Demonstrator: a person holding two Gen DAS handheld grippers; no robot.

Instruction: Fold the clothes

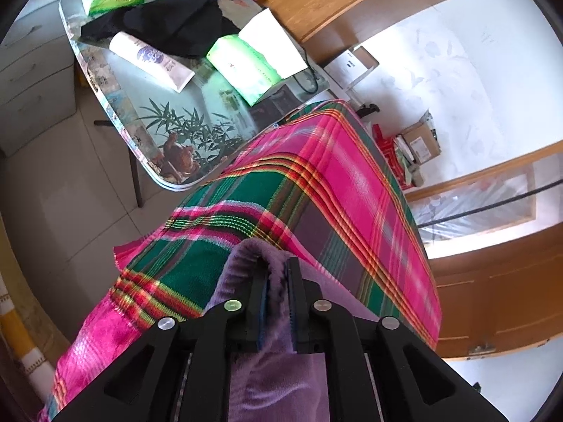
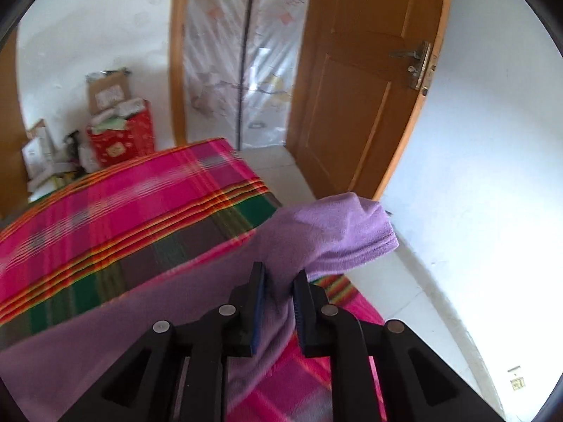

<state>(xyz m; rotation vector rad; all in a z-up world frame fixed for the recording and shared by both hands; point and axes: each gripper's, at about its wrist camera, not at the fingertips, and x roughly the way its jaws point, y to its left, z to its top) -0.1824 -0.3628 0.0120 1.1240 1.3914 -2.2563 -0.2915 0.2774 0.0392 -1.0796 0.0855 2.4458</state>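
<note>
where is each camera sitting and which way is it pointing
Left wrist: on the left gripper, angled down over the plaid cloth toward a cluttered side table; only its black fingers show, purple garment between them.
Right wrist: on the right gripper, angled down toward the wooden door; its fingers straddle the garment.
Shared: plaid cloth, purple garment.

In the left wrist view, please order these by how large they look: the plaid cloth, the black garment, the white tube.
1. plaid cloth, the largest by far, though also nearest the camera.
2. black garment on the side table.
3. white tube beside it, clearly smaller than the garment.
</note>
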